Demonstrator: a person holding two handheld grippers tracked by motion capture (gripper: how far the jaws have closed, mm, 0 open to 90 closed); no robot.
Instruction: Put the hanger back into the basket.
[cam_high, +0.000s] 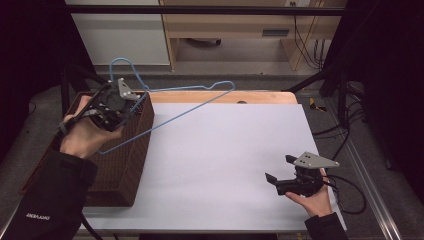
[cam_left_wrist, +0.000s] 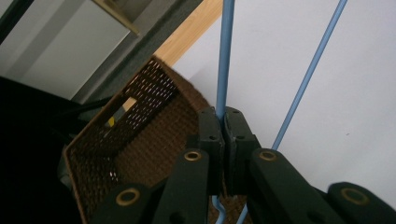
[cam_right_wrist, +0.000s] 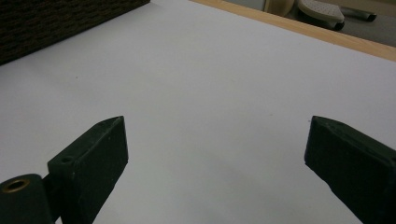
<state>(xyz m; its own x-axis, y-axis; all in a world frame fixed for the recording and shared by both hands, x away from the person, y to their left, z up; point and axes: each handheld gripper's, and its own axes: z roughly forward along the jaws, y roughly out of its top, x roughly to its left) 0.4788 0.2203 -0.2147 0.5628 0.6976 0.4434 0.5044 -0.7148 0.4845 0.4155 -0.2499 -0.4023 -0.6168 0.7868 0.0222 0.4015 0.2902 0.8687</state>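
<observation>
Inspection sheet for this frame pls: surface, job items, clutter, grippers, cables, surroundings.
Surface: white table top, wooden strip along far edge.
Job's things: blue wire hanger held above brown woven basket at table's left edge.
Clutter: nothing seen.
Grippers: left gripper shut on one hanger wire; right gripper open over bare table.
Cables: black cable trailing from right gripper.
Surroundings: wooden furniture behind, dark frame posts at both sides.

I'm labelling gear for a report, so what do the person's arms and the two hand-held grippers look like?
Both the left hand-held gripper and the right hand-held gripper are black, each topped with a grey three-cornered plate. Brass-coloured rivets mark the jaw links. A black cable trails from the right one. The sleeves are black, with small white lettering on the left.
</observation>
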